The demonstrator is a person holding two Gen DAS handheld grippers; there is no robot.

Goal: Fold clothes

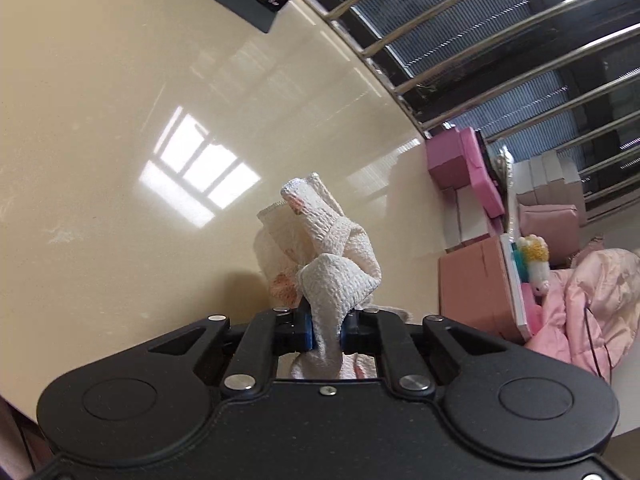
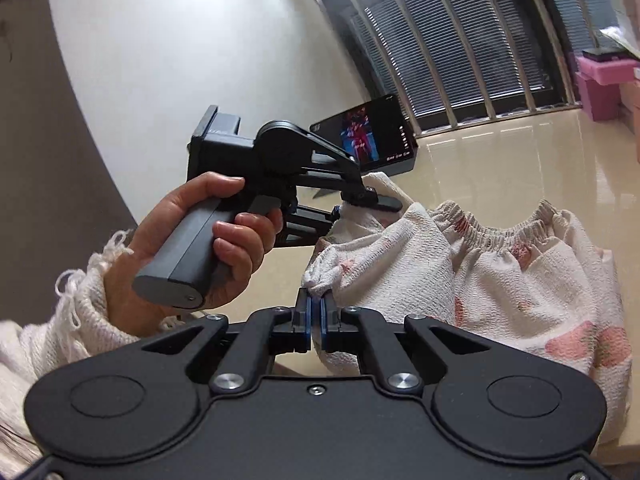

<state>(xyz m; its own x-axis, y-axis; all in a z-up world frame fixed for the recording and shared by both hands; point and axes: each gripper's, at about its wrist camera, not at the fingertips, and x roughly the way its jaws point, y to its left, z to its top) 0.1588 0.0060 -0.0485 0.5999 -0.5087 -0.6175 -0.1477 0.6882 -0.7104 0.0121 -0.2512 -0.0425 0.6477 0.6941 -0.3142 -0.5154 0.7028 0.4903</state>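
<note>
A small white crinkled garment with pink prints and an elastic waistband (image 2: 500, 280) hangs bunched above the glossy cream table (image 1: 120, 140). My left gripper (image 1: 326, 330) is shut on a twisted fold of the garment (image 1: 336, 264), which stands up in front of the camera. In the right wrist view the left gripper (image 2: 348, 204) is held by a hand at the garment's far left edge. My right gripper (image 2: 316, 312) is shut on a corner of the same garment at its near left edge.
A phone on a stand (image 2: 376, 136) stands at the table's far side, before a window with metal bars (image 2: 460, 40). Pink and white boxes (image 1: 472, 200) and a pink jacket (image 1: 592, 304) lie to the right, past the table edge.
</note>
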